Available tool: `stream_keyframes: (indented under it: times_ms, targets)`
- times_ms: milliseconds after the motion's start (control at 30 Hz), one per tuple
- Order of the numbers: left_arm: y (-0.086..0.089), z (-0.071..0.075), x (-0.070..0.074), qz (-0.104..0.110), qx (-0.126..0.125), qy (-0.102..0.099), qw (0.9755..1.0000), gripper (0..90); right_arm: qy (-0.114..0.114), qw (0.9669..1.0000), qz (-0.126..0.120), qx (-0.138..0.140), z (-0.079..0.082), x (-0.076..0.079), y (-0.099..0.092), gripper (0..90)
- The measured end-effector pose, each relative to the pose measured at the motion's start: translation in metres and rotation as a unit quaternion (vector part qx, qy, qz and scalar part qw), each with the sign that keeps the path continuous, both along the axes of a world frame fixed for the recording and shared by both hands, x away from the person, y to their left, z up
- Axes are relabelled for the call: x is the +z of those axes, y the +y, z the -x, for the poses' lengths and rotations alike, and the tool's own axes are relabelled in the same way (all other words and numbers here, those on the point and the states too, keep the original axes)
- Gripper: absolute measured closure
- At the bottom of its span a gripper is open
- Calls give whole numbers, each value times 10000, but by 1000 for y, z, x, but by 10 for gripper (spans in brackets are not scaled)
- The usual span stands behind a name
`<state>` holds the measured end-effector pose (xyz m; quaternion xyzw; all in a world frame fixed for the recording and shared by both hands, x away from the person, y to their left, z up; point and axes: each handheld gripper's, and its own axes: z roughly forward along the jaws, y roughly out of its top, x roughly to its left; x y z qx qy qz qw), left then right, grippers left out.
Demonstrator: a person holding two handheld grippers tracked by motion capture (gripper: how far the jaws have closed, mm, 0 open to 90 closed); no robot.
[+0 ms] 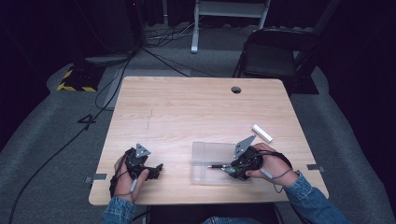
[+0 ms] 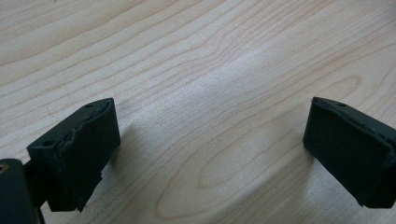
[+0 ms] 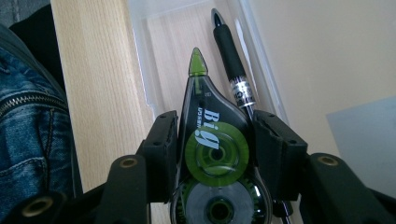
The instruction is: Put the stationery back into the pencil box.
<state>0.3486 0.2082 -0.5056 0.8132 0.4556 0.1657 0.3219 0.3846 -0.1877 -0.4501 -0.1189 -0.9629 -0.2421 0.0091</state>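
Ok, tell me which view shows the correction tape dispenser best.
The right gripper view: the correction tape dispenser sits close up between the right gripper jaws, green wheel and lettering readable. The high view gives a small dark shape.

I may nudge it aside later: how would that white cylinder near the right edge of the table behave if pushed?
The white cylinder looks round and lies on its side on the bare wooden table, so it would probably roll if pushed across its length. It seems small and likely light. It lies fairly near the table's right edge, so a hard shove might send it off.
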Motion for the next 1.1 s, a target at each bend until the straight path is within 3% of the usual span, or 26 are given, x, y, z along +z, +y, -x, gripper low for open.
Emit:
stream_keyframes:
  times_ms: [533,900,1100]
  targets:
    - [0,0,0,-2,1,-2,10000,42,160,9995,264,28,0,-7,0,527]
    - [0,0,0,0,0,0,10000,41,422,9988,253,28,-1,-12,0,512]
    - [0,0,0,-1,2,0,10000,42,596,9980,172,-130,-2,-13,-2,505]
